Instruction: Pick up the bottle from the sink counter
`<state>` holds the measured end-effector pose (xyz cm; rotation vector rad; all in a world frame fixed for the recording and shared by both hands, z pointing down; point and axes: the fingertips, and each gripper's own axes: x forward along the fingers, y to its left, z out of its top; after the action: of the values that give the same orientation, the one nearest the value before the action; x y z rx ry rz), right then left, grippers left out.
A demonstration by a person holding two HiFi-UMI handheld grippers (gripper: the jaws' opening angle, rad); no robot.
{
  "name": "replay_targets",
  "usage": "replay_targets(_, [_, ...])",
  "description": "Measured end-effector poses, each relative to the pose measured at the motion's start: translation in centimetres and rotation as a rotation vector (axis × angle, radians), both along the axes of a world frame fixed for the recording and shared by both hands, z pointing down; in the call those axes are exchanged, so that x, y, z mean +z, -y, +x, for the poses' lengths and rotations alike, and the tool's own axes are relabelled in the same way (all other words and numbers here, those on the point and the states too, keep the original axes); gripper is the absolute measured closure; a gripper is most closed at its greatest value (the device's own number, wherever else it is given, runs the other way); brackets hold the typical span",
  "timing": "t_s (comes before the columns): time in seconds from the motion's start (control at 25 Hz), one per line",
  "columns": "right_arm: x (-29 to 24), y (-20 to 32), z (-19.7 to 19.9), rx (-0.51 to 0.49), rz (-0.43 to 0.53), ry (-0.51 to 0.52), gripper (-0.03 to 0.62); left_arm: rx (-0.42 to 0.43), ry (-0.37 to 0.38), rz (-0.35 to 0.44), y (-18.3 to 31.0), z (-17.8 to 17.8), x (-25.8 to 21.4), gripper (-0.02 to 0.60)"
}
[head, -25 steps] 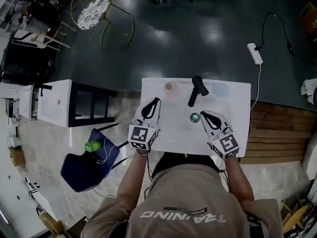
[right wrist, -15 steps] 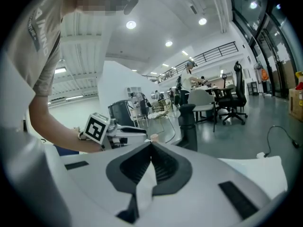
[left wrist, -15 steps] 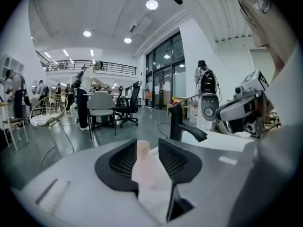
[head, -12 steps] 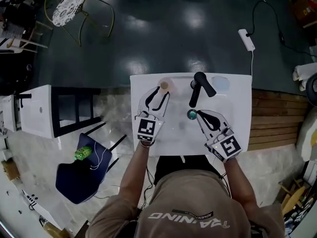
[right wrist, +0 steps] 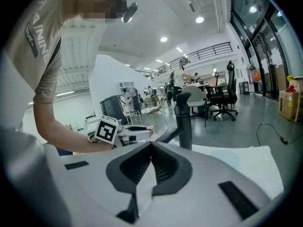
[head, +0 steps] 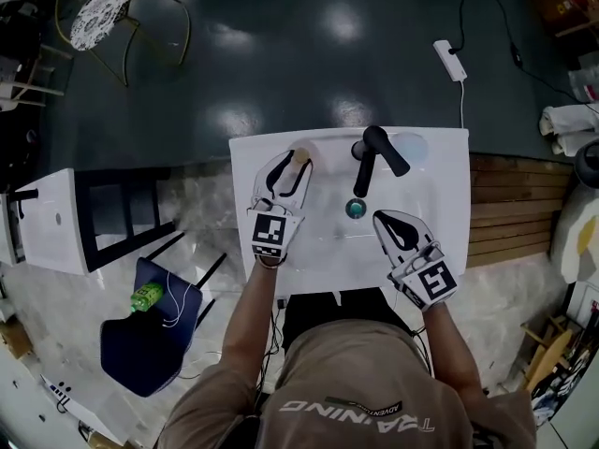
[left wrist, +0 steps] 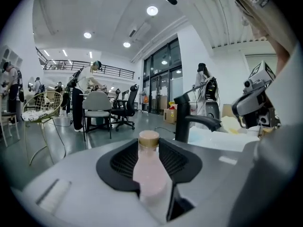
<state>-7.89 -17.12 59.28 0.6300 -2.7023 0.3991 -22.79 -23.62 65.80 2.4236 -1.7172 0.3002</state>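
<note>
left gripper (head: 291,163) is spread wide, with the pale pink bottle (left wrist: 149,171) standing upright between its 2 jaws. that's at the back of the white sink counter (head: 440,190), left of the black faucet (head: 368,165). right gripper (head: 382,219) is pinched closed on nothing near the counter's front.

You've got one bottle (head: 300,155), one black faucet (head: 370,152), one drain (head: 356,208), one power strip (head: 449,61) upper right, and two tools: left tool (head: 292,165), right tool (head: 382,218).
</note>
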Motion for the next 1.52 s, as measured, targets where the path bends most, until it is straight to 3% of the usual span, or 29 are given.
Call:
replay_targets(0.4, [0.3,-0.4,-1.3,0.025,-0.010,0.027,0.586,0.051,0.011,0.060,0.7,0.5,-0.2,0.453])
replay_targets(0.68, [2.0,-1.7,-0.5,0.012,-0.037,-0.050,0.586,0.068,-0.012,0.103,0.5,0.3,-0.4,0.453])
replay_targets(1.12, [2.6,-1.9,-0.8,-0.002,-0.042,-0.042,0.587,0.101,-0.021,0.091,-0.2,0.6,-0.7,0.453])
replay_targets(1.28, [2.3,-1.8,-0.8,0.001,-0.041,-0.019,0.587,0.104,-0.058,0.086,-0.6,0.6,-1.8,0.454])
replay_targets(1.52, [1.4,-1.5,-0.6,0.012,-0.039,0.009,0.587,0.116,-0.051,0.099,-1.1,1.2,-4.7,0.454])
